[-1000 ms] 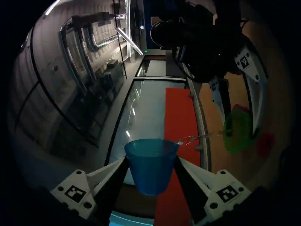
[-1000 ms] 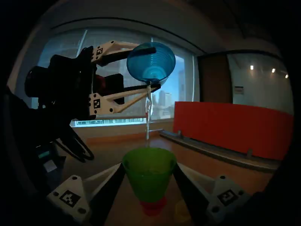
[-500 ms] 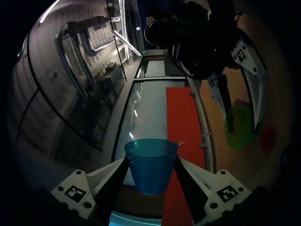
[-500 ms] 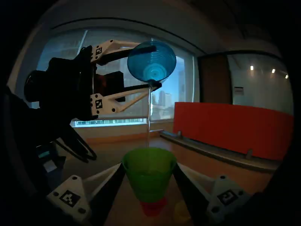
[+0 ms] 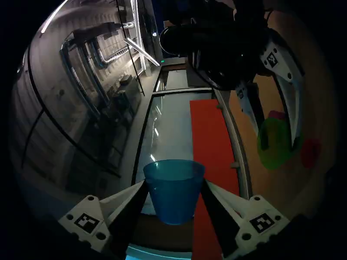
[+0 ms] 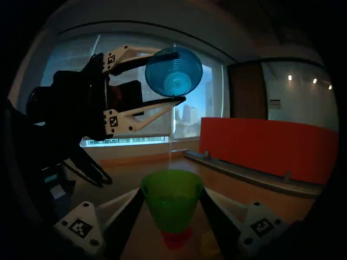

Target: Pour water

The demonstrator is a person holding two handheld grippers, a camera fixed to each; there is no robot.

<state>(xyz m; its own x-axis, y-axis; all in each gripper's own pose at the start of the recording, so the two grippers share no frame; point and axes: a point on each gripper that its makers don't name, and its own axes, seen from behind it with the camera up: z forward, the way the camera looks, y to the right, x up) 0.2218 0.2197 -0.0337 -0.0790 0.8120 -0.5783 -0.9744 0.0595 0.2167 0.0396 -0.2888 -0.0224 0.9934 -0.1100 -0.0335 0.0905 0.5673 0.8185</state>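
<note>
Right gripper (image 6: 172, 193) clamped on upright green cup (image 6: 172, 208), with a red object (image 6: 175, 237) near the cup's base. Well above the rim, left gripper (image 6: 179, 78) clamps blue cup (image 6: 173, 71), tipped sideways. A faint trickle (image 6: 170, 151) spans the gap. Open tabletop (image 6: 243, 190) runs to red partition (image 6: 269, 145).

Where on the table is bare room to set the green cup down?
The table is bare right of the green cup, up to the rail under the red partition, and ahead toward the window ledge. Crowded: red cup beneath it, cables at left.
</note>
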